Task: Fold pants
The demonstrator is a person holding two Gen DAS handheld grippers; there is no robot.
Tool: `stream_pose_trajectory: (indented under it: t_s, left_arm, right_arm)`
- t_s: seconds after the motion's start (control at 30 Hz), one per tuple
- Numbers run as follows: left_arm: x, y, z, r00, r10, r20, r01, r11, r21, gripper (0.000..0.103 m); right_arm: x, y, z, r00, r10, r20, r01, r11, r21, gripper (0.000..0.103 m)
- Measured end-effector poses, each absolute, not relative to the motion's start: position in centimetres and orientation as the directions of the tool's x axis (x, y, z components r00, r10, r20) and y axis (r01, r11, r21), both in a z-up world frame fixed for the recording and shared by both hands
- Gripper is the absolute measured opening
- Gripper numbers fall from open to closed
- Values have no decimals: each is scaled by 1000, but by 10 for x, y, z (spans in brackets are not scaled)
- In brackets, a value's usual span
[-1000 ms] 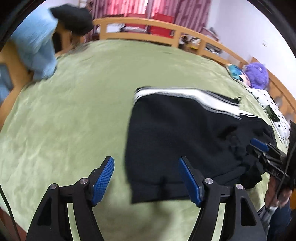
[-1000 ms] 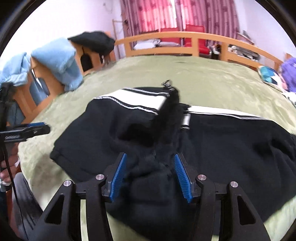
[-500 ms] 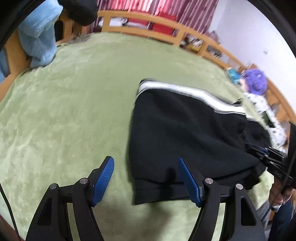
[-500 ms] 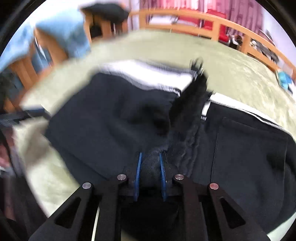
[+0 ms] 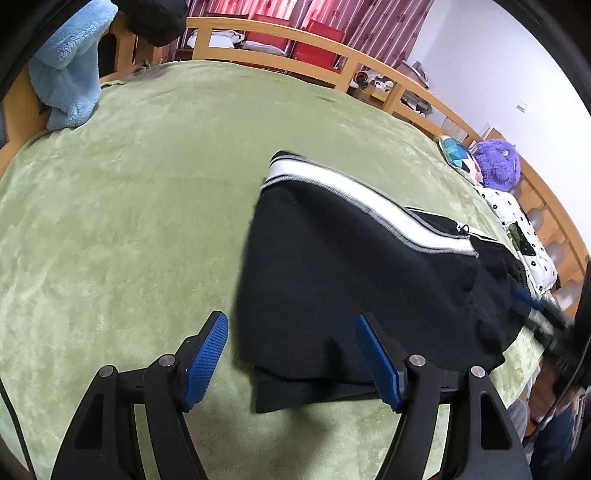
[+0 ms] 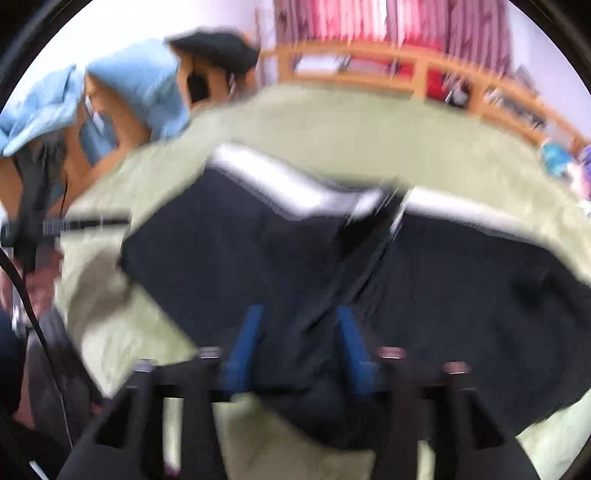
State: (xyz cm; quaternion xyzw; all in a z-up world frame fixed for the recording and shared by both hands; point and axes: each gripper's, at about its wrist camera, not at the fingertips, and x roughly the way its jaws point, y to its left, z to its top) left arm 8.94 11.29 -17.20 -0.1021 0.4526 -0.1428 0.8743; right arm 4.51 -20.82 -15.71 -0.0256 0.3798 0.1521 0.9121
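Black pants (image 5: 351, 258) with a white side stripe (image 5: 332, 188) lie folded on the green bed cover (image 5: 129, 221). My left gripper (image 5: 291, 321) is open and hovers over the pants' near left corner without touching the cloth. The right wrist view is blurred by motion. There my right gripper (image 6: 299, 314) is over the middle of the pants (image 6: 461, 295). Its jaws are opening, and a low ridge of black fabric runs loosely between the blue pads (image 6: 245, 343).
A wooden bed rail (image 5: 277, 33) runs along the far side. A blue fluffy blanket (image 5: 66, 66) and a black garment (image 5: 155, 18) hang at the far left. A purple plush toy (image 5: 496, 166) and a dotted cloth (image 5: 524, 229) lie at the right edge.
Half a second ago the right gripper was pinched on a raised fold of black fabric. Now its jaws stand apart and the fold lies lower. The left gripper stayed open in place.
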Motion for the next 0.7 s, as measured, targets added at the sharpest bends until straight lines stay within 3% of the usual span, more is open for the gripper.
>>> stream_pose_trajectory:
  t_s: [0.07,0.17,0.23,0.27,0.33,0.37,0.5,0.57,0.63,0.7]
  left_arm:
    - [98,111,-173,551,-345,-760,156,937,-312,70]
    - [109,107,-174,551,-343,-761,152,938,-312,70]
    - [119,102,-177,546,-333,-769,161,942,-293,70]
    - [123,99,-181,534,-331,-778,169,943,-285,71]
    - [135,93,-196,475,-317,-821,156,948,-276,71]
    - [139,91,-204,448,-317,-836,147,948,-281,70]
    - [139,83,-218,422,-289,-859,177,956,-235,71]
    - [137,83,-216,423,-311,-851,180,949,-258,72]
    - [136,84,-213,422,-326,-846,177,945,-276,72]
    - [137,83,-212,415,-329,-848,179,944,-279,72]
  right_arm:
    - [58,-215,-145,689,276,-670,-291,952,93,63]
    - [98,-215,-146,660,278,-698,-276,954,119,62]
    - [126,-211,-161,619,284,-732,-267,953,145,53]
    - [135,-211,-166,597,300,-744,-273,948,163,44]
    - [159,-207,-184,536,313,-784,-271,943,191,16]
    - [166,-207,-191,517,317,-795,-269,942,200,8]
    - [175,-211,-174,638,246,-730,-251,962,105,6]
    - [189,-224,-161,657,247,-712,-225,966,128,6]
    - [208,-235,-168,630,236,-740,-182,971,154,6]
    - [223,-228,-200,556,169,-814,-170,982,88,6]
